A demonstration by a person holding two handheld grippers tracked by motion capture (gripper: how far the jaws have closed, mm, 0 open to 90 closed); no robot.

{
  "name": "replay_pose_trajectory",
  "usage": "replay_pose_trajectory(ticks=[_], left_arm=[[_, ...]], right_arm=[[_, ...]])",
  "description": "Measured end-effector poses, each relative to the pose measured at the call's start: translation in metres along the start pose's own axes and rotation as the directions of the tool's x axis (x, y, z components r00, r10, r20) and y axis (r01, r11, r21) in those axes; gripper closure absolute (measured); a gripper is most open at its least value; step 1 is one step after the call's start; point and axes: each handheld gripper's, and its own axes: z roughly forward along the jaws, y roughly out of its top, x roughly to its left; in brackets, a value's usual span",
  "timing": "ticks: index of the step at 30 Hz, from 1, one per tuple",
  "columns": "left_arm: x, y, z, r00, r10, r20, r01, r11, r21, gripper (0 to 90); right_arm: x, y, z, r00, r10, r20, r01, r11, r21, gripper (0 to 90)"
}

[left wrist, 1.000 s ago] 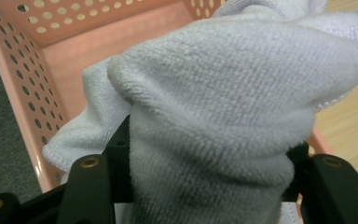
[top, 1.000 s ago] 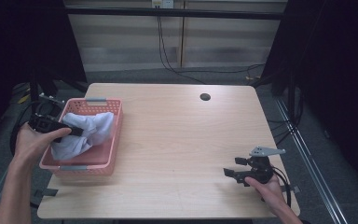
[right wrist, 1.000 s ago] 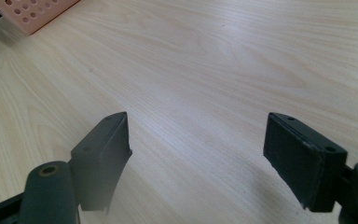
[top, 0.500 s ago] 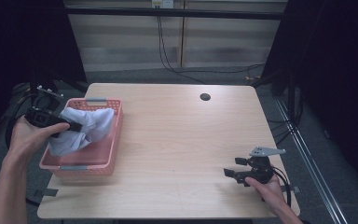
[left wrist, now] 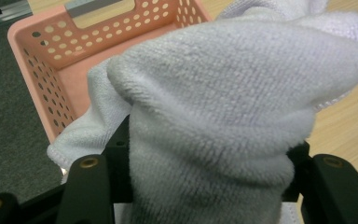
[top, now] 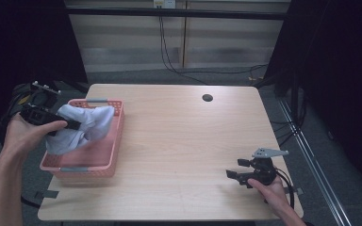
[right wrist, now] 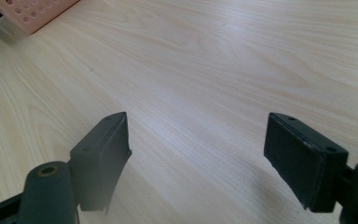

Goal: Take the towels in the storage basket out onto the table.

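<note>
A bunched white towel is being gripped by the left gripper over the pink basket, the right gripper is being held open, and the hanging folds are judged likely to snag the rim.

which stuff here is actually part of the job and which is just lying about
In the job:
- white towel, bunched between the jaws of the left gripper
- pink basket, which the towel hangs over

Just lying about:
- right gripper, jaws open, nothing between them, low over the bare table
- dark round hole near the table's far edge
- cables on the floor beyond the table
</note>
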Motion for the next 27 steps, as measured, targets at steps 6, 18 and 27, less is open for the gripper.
replay_pose_trajectory(ticks=[6,18,27], left_arm=[[-0.005,0.005,-0.007,1.0,0.005,-0.003,-0.005,0.9999,-0.012,40.4],[-0.015,0.022,-0.023,0.9992,0.036,-0.013,-0.037,0.9988,-0.031,39.9],[-0.025,0.029,-0.03,0.9977,0.062,-0.029,-0.063,0.9973,-0.039,40.0]], right_arm=[[0.0,0.0,0.0,1.0,0.0,-0.001,0.0,1.0,0.0,21.7],[0.0,0.0,0.001,1.0,-0.004,-0.001,0.004,1.0,0.0,21.5],[0.0,0.0,0.0,1.0,-0.006,-0.002,0.006,1.0,-0.003,21.6]])
